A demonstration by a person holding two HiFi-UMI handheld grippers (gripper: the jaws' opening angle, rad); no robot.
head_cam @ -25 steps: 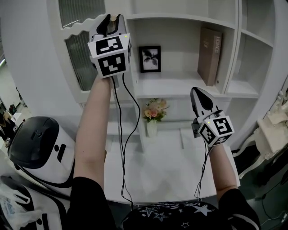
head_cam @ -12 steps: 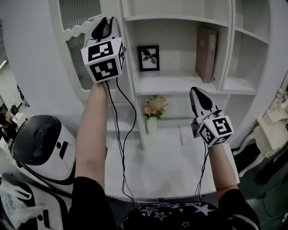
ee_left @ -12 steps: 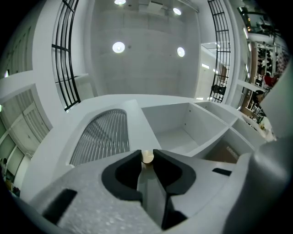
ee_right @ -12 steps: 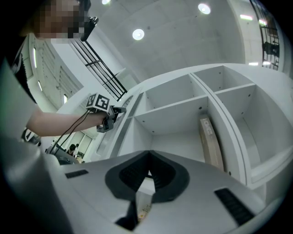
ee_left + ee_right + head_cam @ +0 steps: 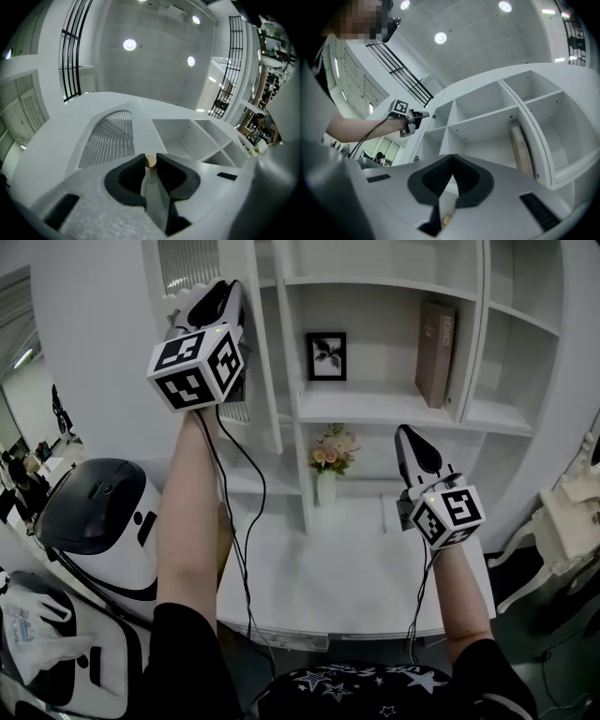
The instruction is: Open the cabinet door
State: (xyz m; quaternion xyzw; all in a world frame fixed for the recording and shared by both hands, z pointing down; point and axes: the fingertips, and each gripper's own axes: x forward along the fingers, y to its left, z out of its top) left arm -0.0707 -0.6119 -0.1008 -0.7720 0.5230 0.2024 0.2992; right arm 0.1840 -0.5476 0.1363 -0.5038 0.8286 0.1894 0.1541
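The white cabinet door [image 5: 261,381] with a ribbed glass pane [image 5: 110,140] stands swung partly out from the shelf unit. My left gripper [image 5: 228,292] is raised at the door's edge. In the left gripper view its jaws [image 5: 150,159] pinch the small round knob [image 5: 150,161]; they have just been closing with the knob between them. My right gripper [image 5: 407,433] hangs shut and empty in front of the lower shelves, apart from the door. In the right gripper view its tips [image 5: 452,174] meet, and the left gripper [image 5: 419,115] shows at the door.
Open shelves hold a framed picture [image 5: 327,355], a brown book [image 5: 435,338] and a vase of flowers [image 5: 328,460]. A white desk top [image 5: 319,577] lies below. A white rounded machine [image 5: 98,521] stands at the left, an ornate white chair [image 5: 572,517] at the right.
The left gripper has moved left and toward me with the knob, and the door has swung further open. The right gripper has barely shifted in the picture.
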